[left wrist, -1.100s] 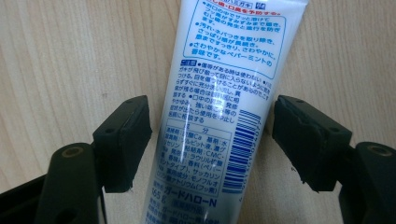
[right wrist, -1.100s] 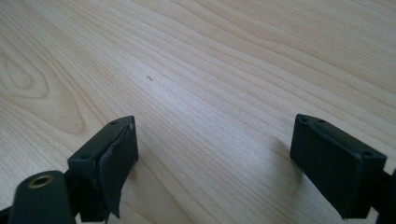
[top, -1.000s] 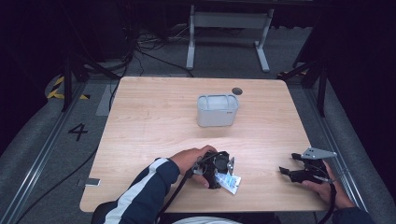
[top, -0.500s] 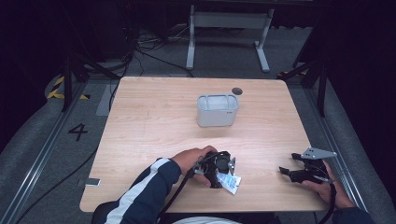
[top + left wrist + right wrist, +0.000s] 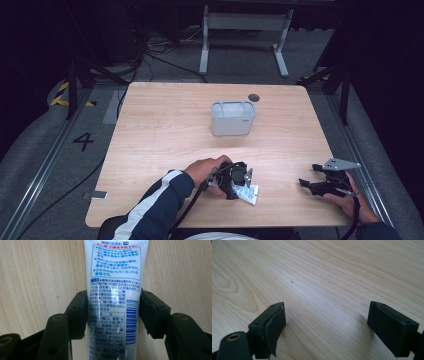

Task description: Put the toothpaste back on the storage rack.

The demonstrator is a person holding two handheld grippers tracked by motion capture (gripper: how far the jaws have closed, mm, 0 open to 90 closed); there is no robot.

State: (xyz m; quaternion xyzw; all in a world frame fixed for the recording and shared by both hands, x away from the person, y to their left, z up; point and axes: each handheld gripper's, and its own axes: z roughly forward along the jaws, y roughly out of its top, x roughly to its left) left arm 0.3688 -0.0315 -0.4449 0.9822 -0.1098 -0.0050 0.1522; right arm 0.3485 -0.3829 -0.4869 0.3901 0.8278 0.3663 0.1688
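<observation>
The left tongs (image 5: 113, 312) straddle the toothpaste tube (image 5: 113, 290) on the table (image 5: 37, 277), not yet lifted; the right tongs (image 5: 327, 322) gape empty.

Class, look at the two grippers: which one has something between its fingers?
The left gripper: a white toothpaste tube lies between its fingers on the table. The right gripper stands open over bare wood.

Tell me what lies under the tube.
The tube lies flat on the bare wooden table, between the left gripper jaws. Whatever is directly beneath it is covered.
</observation>
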